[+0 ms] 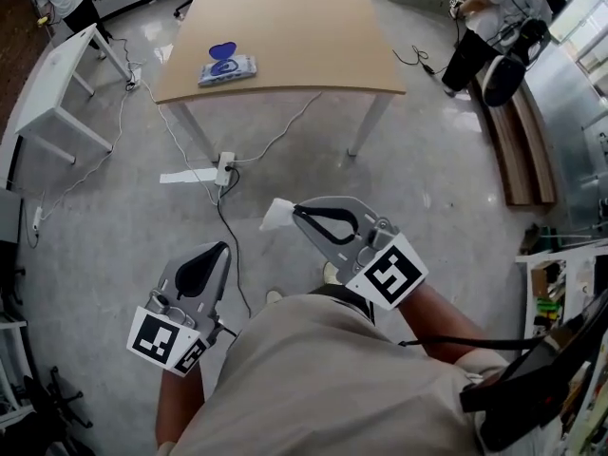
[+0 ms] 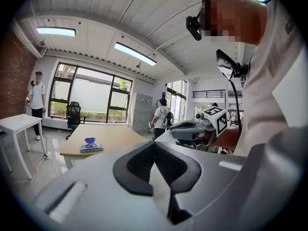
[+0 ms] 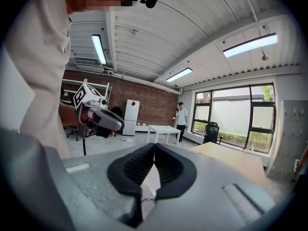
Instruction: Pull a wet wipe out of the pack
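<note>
Plainly overhead: wet wipe (image 1: 278,215) pinched in right tongs (image 1: 296,212); left tongs (image 1: 220,247) closed, empty.

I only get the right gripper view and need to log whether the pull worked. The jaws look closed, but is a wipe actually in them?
Observer: Yes. In the head view a white wipe sticks out past the tips of the right gripper, which is closed on it.
Operator: And the pack? I can't see it.
Observer: The pack lies on the wooden table, towards its left side in the head view. Its blue lid stands open.
Operator: Is the left gripper holding anything?
Observer: No. The left gripper has its jaws together with nothing between them.
</note>
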### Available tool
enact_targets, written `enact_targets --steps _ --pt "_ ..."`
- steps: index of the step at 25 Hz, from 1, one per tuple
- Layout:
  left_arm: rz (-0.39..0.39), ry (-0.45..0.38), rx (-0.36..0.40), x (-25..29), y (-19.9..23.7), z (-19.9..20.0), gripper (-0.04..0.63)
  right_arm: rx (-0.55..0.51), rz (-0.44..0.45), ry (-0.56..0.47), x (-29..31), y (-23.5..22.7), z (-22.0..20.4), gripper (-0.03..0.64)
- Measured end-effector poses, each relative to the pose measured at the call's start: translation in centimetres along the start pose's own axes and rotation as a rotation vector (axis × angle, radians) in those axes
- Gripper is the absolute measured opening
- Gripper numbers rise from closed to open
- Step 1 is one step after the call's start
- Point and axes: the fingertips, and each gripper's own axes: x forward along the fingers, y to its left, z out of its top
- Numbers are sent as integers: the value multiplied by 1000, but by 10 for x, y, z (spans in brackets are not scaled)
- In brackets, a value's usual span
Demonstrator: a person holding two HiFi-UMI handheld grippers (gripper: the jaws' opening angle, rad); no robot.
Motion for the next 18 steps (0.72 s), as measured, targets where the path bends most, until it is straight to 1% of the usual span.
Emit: enact_targets --steps 4,9,13,18 --pt "-33 13 25 -39 2 -10 6 14 -18 8 13 41 4 5" --pt "-81 31 35 -64 -7 -27 6 6 -21 12 14 80 8 5" --pt "-115 34 40 -78 -14 -32 6 -6 -24 31 13 100 10 5" --pt "-136 31 37 -87 -16 -38 6 -11 -36 30 12 115 13 5"
